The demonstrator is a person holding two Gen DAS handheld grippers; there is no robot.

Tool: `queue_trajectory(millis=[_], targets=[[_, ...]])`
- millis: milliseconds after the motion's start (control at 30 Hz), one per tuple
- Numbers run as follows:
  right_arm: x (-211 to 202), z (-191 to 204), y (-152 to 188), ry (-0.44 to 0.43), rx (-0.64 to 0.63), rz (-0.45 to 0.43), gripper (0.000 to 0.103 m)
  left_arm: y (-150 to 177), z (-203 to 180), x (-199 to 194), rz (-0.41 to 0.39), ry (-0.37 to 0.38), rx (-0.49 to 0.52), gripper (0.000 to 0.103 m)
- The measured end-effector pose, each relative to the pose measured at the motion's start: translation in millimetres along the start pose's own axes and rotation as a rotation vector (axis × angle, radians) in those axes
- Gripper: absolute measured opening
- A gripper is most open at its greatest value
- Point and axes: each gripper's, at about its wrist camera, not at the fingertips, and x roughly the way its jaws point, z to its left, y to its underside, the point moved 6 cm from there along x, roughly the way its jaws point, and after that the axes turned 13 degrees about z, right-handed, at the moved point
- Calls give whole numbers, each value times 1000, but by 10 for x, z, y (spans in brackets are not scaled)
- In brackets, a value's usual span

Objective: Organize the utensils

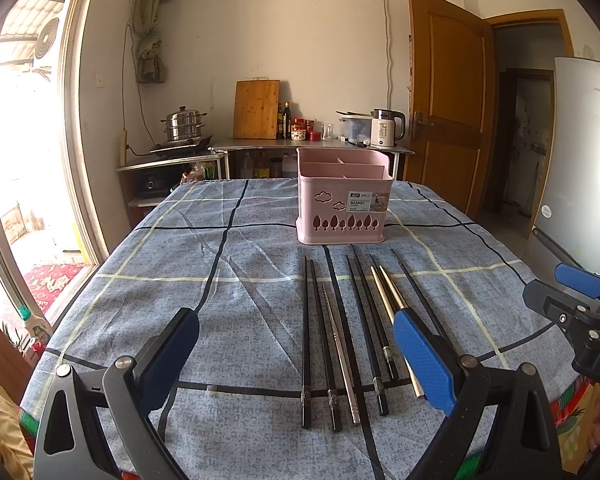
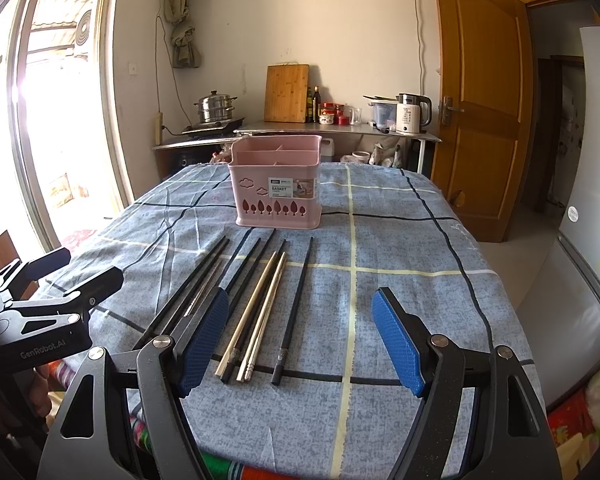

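Both of our grippers are hovering wide apart and holding nothing, the left gripper (image 1: 296, 354) over the near end of the chopsticks (image 1: 342, 344) and the right gripper (image 2: 300, 344) over the rightmost ones. We are judging that we are starting the task: the chopsticks are lying side by side on the cloth-covered surface (image 1: 228, 280), just in front of the pink utensil basket (image 1: 344, 196), whose compartments look unfilled. Next we are needing to lower one gripper, pinch a pair and carry it into a compartment.

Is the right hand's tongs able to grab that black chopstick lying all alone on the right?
Probably yes. The right tongs are open, the lone black chopstick lies between their tips on the tablecloth, and nothing covers it.
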Motion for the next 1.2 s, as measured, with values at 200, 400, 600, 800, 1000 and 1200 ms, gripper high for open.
queue_trajectory(millis=[200,400,600,800,1000,1200], targets=[[-2,1,-2,1,0,0,74,4,-6,-2,1,2,1,99],[0,0,0,0,-1,0,74,11,-21,-8,0,3,4,99],[0,0,3,-1,0,1,74,16,-25,-1,1,3,4,99],[11,9,9,-3,0,3,74,22,-14,14,4,2,6,99],[65,-2,14,-5,2,13,74,16,0,79,16,1,9,99],[174,-6,11,-16,1,39,74,-6,8,257,45,7,25,99]])
